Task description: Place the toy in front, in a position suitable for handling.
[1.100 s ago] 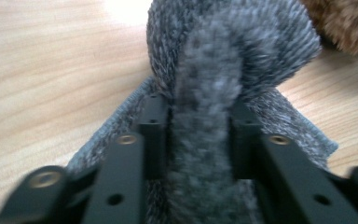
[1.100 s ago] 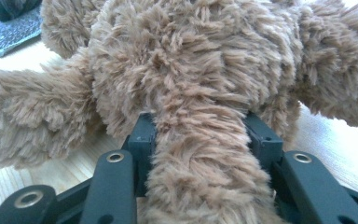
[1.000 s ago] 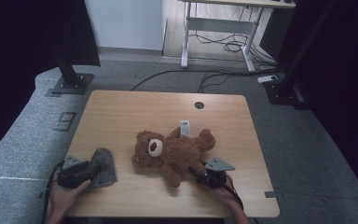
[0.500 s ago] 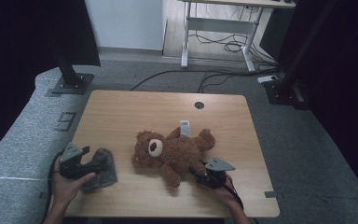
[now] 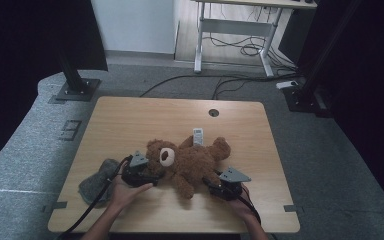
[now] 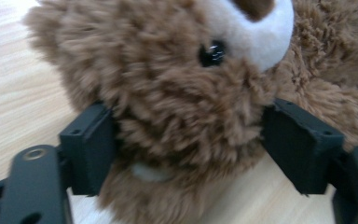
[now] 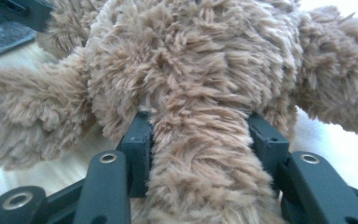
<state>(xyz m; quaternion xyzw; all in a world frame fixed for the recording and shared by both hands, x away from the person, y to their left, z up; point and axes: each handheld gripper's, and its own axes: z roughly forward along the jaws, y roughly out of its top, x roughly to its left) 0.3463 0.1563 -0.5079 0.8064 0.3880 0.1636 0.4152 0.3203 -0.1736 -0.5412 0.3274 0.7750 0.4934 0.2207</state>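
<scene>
A brown teddy bear (image 5: pixel 190 162) lies on its back in the middle of the wooden table (image 5: pixel 130 120). My left gripper (image 5: pixel 156 173) is at the bear's head. In the left gripper view the wide jaws of my left gripper (image 6: pixel 186 144) stand on either side of the head (image 6: pixel 168 93). They have just been closing a little, and fur brushes both pads. My right gripper (image 5: pixel 208 183) is at the bear's lower leg. In the right gripper view my right gripper (image 7: pixel 198 144) squeezes the leg (image 7: pixel 200 168), though its jaws have just been opening slightly.
A crumpled grey cloth (image 5: pixel 97 180) lies near the table's front left corner. A small white tag (image 5: pixel 198 136) sits by the bear's far side. A round cable hole (image 5: pixel 213 112) is farther back. Stands and cables are on the floor behind.
My left gripper let go of the grey cloth, opened wider and moved right to the bear's head. The cloth stays at the left. The right gripper kept its place on the leg.
</scene>
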